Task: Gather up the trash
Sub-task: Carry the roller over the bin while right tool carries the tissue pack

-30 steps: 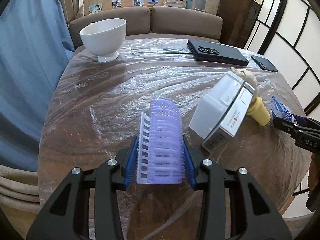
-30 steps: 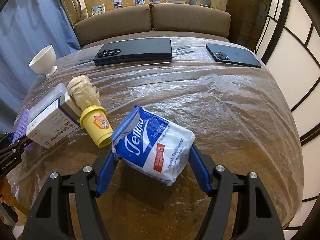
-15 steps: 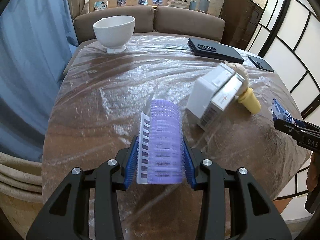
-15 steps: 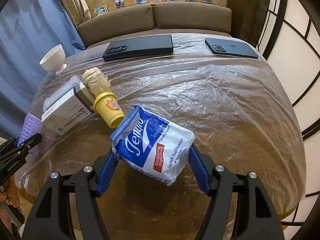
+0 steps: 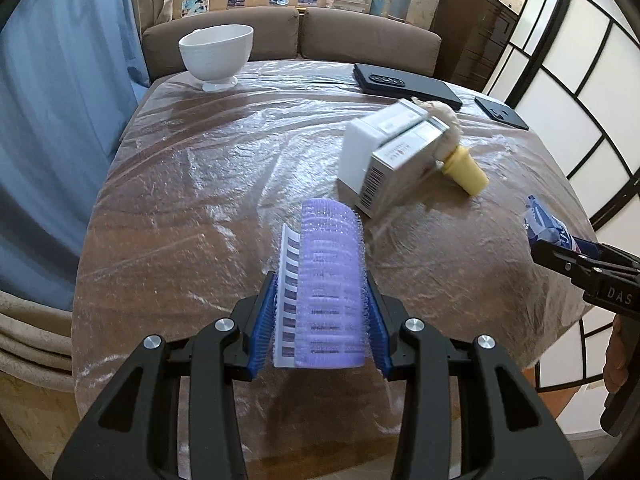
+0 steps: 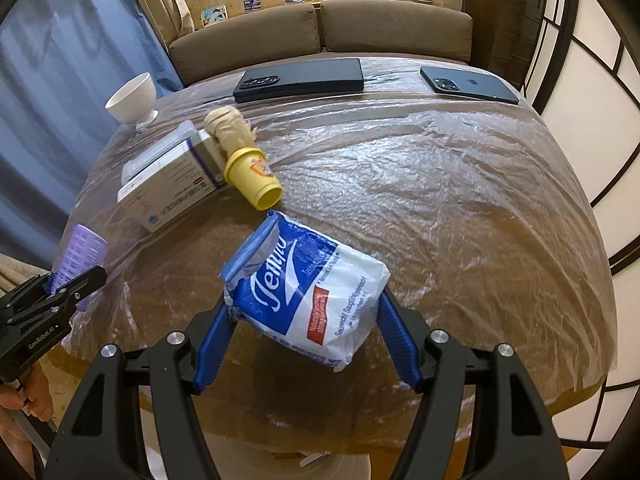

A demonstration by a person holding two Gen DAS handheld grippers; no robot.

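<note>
My left gripper (image 5: 322, 320) is shut on a purple hair roller with a white label card (image 5: 328, 280), held above the near edge of the plastic-covered table (image 5: 224, 168). My right gripper (image 6: 304, 332) is shut on a blue and white tissue packet (image 6: 304, 292), held above the table's near side. The roller (image 6: 80, 256) and left gripper show at the left of the right wrist view. The packet (image 5: 548, 232) shows at the right of the left wrist view. A white box (image 5: 392, 156), a yellow cup (image 5: 466, 168) and a crumpled beige wad (image 6: 228, 128) lie on the table.
A white bowl (image 5: 218, 56) stands at the far left corner. A black tablet-like device (image 6: 300, 78) and a dark phone (image 6: 468, 84) lie at the far edge. A brown sofa (image 6: 320, 32) is behind the table, a blue curtain (image 5: 60, 100) to the left.
Both grippers have pulled back toward the table's near edge and risen, still holding the roller and the packet. The box, cup and bowl look farther away.
</note>
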